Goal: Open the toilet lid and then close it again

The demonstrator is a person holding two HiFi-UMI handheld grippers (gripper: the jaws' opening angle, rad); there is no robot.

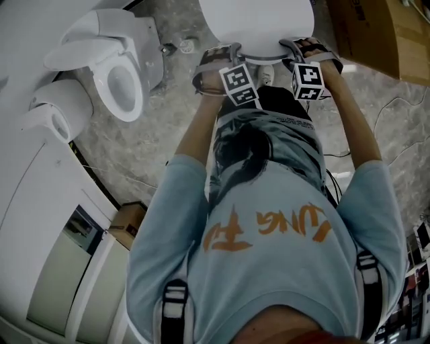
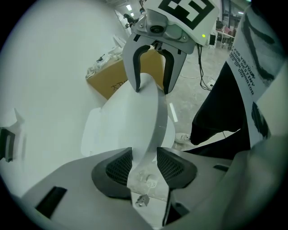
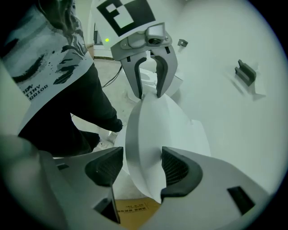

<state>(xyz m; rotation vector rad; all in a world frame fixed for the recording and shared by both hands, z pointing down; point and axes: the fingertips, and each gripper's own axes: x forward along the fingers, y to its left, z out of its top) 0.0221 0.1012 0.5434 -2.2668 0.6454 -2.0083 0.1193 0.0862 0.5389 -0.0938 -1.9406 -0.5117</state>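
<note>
Here we find both claws set on the front rim of the toilet lid [image 1: 259, 17]. The lid is a smooth, glossy white shell with a rounded edge, and it lies at the top centre of the head view, directly ahead of the person.

The left claw [image 2: 145, 166] pinches that rim. Its dark pads [image 2: 118, 167], moulded with a fine grid texture, bear on both faces of the thin curved edge.

The right claw [image 3: 141, 168] stands spread around the same rim, a little along from the left one. One pad lies against the broad face of the lid, and a sliver of gap shows at the other.

Both claw bodies are matt grey, and each carries a cube of black-and-white square markers.

The floor [image 1: 154, 127] is grey mottled stone. A second toilet [image 1: 111, 74], glazed white with its oval bowl uncovered, stands well apart to the left. A brown cardboard box [image 1: 376, 33] sits near the lid at the upper right.
</note>
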